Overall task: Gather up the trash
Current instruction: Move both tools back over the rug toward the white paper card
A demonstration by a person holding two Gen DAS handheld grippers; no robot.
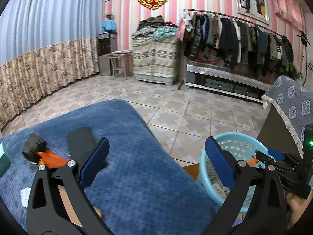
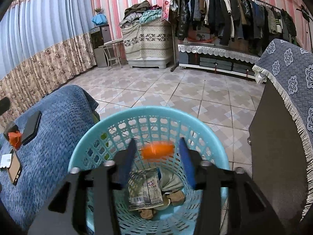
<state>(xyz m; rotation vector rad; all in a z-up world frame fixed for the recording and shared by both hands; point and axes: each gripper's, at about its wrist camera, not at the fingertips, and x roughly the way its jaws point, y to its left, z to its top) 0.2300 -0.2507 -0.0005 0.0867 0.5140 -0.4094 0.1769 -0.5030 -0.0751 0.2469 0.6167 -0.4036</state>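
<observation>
My right gripper (image 2: pixel 157 143) hangs open over a light blue plastic basket (image 2: pixel 93 129). A blurred orange piece of trash (image 2: pixel 157 152) is in mid-air between its fingers, touching neither pad. A printed packet (image 2: pixel 145 190) and crumpled brown scraps lie on the basket's bottom. My left gripper (image 1: pixel 156 145) stands wide open above the blue blanket (image 1: pixel 127 137), with nothing between its fingers. An orange wrapper (image 1: pixel 51 159) lies on the blanket beside a dark lump (image 1: pixel 34 148), left of the left finger. The basket (image 1: pixel 234 135) stands at the blanket's right, with the right gripper (image 1: pixel 266 154) over it.
A black phone (image 1: pixel 80 141), a second phone (image 2: pixel 14 168) and a white slip (image 2: pixel 5 160) lie on the blanket. A dark cabinet under a patterned cloth (image 2: pixel 289 78) stands right of the basket. Beyond are tiled floor (image 2: pixel 176 90), a clothes rack (image 2: pixel 234 15) and curtains.
</observation>
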